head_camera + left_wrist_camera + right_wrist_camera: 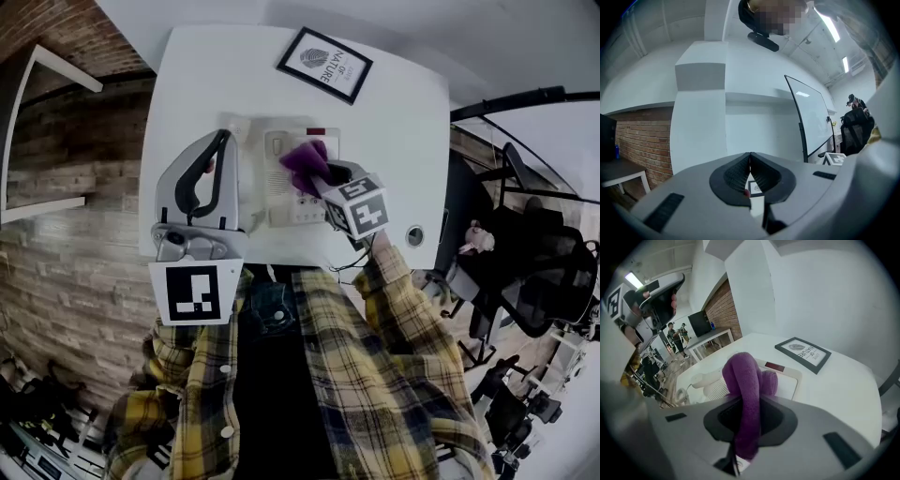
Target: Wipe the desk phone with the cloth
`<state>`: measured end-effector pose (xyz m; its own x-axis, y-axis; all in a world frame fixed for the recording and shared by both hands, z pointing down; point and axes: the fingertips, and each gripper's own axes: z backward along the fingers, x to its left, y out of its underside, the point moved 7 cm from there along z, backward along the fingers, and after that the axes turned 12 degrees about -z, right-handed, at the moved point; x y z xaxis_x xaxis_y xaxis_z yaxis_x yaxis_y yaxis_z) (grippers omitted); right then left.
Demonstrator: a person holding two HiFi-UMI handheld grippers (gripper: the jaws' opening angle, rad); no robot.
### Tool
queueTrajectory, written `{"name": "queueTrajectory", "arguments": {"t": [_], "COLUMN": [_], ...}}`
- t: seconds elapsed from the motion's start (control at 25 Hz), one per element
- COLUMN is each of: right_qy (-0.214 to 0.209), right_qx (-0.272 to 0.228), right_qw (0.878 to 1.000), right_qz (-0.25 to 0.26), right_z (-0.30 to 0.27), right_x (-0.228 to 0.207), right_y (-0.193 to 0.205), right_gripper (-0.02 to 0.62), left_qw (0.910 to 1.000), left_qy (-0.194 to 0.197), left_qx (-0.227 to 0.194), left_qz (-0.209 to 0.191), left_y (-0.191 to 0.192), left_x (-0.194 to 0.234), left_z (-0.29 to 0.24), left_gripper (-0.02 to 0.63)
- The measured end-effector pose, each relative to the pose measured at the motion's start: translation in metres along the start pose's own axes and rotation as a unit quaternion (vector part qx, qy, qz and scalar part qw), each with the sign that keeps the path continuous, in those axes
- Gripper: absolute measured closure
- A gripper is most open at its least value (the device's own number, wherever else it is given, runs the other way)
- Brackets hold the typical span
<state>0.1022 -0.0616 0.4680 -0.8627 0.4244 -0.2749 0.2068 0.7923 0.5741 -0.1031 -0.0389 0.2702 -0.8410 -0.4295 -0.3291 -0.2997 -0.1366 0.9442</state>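
Note:
A white desk phone (pixel 289 178) lies on the white table (pixel 403 141), its handset (pixel 696 379) on the left side. My right gripper (pixel 319 178) is shut on a purple cloth (pixel 305 161), which bulges out over the phone's top face (pixel 787 380). In the right gripper view the cloth (pixel 749 380) hangs folded between the jaws, just above the phone. My left gripper (pixel 217 150) is raised at the table's left, tilted upward, jaws shut with nothing between them (pixel 750 161).
A black-framed picture (pixel 324 64) lies at the table's far side, also in the right gripper view (pixel 803 353). A round cable hole (pixel 414 235) sits near the right front edge. A brick wall (pixel 56 234) is left; office chairs (pixel 534 272) stand right.

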Motion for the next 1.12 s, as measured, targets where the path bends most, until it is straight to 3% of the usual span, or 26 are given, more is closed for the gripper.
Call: {"name": "queueTrajectory", "arguments": {"t": [0.72, 1.12], "right_qy": [-0.043, -0.078], "right_qx": [0.062, 0.111], "right_qw": [0.997, 0.99], "right_qz": [-0.023, -0.028], "right_z": [0.018, 0.027], "right_x": [0.022, 0.027], "right_y": [0.077, 0.104], "right_gripper": [0.529, 0.529], "left_qw": [0.9996, 0.9998], "left_qy": [0.028, 0.018], "left_qx": [-0.005, -0.006], "left_qz": [0.001, 0.0], "left_y": [-0.001, -0.003], "left_x": [-0.016, -0.013], "left_z": [-0.014, -0.009], "left_gripper": [0.591, 0.591]}}
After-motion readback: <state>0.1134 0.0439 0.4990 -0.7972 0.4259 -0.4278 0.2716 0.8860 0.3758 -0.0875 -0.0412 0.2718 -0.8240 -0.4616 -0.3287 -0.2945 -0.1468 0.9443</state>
